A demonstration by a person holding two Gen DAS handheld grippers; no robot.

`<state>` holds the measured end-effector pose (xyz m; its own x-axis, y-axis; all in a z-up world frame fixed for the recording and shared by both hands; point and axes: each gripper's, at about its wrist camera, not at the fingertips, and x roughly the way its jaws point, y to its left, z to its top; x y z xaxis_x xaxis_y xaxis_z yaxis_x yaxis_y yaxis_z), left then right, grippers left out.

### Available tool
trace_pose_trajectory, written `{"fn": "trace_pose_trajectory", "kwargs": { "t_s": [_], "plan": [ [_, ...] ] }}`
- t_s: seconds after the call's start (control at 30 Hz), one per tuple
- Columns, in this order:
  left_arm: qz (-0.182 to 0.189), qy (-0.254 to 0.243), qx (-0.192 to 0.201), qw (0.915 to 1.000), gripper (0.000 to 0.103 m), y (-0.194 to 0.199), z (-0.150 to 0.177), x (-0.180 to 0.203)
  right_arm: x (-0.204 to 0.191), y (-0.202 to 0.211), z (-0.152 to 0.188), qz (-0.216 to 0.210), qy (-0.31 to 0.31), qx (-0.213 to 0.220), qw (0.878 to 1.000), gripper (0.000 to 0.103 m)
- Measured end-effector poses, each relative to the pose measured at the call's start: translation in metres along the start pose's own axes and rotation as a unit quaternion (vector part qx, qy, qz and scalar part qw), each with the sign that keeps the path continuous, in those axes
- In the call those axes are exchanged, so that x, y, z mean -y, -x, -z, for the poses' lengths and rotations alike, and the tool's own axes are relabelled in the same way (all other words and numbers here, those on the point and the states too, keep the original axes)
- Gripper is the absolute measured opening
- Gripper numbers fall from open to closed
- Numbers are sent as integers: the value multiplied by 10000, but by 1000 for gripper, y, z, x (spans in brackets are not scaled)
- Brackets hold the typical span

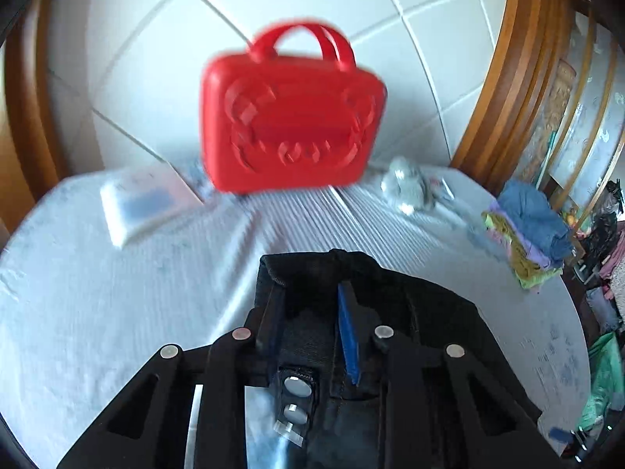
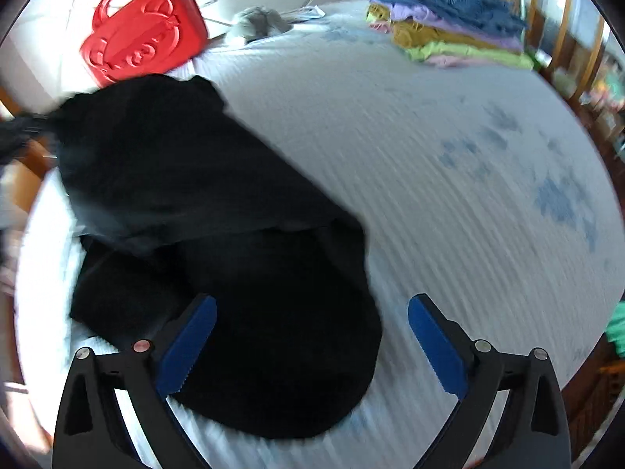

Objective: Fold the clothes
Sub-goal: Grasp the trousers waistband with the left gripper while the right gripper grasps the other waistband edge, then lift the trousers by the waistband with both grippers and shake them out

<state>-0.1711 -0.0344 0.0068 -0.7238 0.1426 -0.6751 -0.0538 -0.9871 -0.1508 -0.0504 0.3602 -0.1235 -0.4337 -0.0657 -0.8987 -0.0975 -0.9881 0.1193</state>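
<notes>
Trousers (image 2: 218,258), black and limp, lay at lower left on the bed (image 2: 429,195), waistband pinched in the left gripper (image 1: 312,328), right gripper (image 2: 312,348) open above; soft denim looked best taken by hems

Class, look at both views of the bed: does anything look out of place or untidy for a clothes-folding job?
Yes. The black garment lies rumpled and doubled unevenly on the bed, unlike the neat folded stack. A crumpled grey item sits loose beside the red case.
</notes>
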Motion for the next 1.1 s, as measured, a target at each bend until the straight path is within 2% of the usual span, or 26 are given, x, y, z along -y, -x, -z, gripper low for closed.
{"fn": "trace_pose_trajectory", "kwargs": {
  "t_s": [0.07, 0.1, 0.17, 0.23, 0.33, 0.47, 0.53, 0.57, 0.63, 0.7, 0.77, 0.8, 0.87, 0.93, 1.0, 1.1],
  "plan": [
    [-127, 88, 229, 9996, 25, 24, -5, -14, -2, -25, -14, -264, -173, -103, 9994, 99],
    [-190, 171, 341, 9991, 25, 38, -7, -24, -4, -37, -20, -416, -251, -203, 9986, 89],
    [-305, 335, 534, 9975, 25, 66, -11, -47, -25, -42, -33, -388, -5, -217, 9990, 52],
    [-572, 402, 762, 9946, 25, 93, -9, -68, -56, -20, -48, -332, 426, 166, 9984, 30],
    [-1072, 539, 1159, 9860, 25, 137, -7, -102, -95, 43, -74, -561, 727, 1140, 9892, 21],
    [-1401, 1010, 1529, 9730, 25, 205, 1, -159, -142, 138, -96, -1171, 973, 2368, 9595, 21],
    [-1658, 1116, 1794, 9633, 26, 246, 7, -179, -171, 183, -94, -1477, 1272, 2869, 9379, 21],
    [-1813, 1186, 1894, 9577, 26, 264, 10, -189, -185, 196, -96, -1619, 1432, 2943, 9309, 21],
    [-2062, 1409, 1810, 9512, 27, 284, 12, -213, -213, 220, -100, -1899, 1752, 3046, 9167, 21],
    [-2240, 1573, 1509, 9499, 28, 284, 10, -242, -246, 213, -116, -2118, 2057, 2731, 9156, 21],
    [-2512, 1608, 1167, 9473, 28, 262, 8, -274, -285, 191, -134, -2229, 2351, 2327, 9170, 22],
    [-2684, 1588, 977, 9451, 28, 244, 6, -290, -307, 170, -141, -2144, 2501, 2141, 9196, 22],
    [-3033, 1576, 592, 9379, 28, 199, 3, -326, -350, 128, -154, -1945, 2800, 1768, 9233, 31],
    [-3266, 1580, 369, 9311, 28, 160, 6, -357, -376, 92, -156, -1580, 2955, 1473, 9306, 68],
    [-3247, 1637, 115, 9315, 35, 116, 13, -387, -402, 56, -158, -1201, 3096, 1179, 9359, 71],
    [-3074, 1690, -212, 9362, 42, 64, 29, -411, -391, 43, -153, -1252, 2822, 961, 9463, 72]
  ]
}}
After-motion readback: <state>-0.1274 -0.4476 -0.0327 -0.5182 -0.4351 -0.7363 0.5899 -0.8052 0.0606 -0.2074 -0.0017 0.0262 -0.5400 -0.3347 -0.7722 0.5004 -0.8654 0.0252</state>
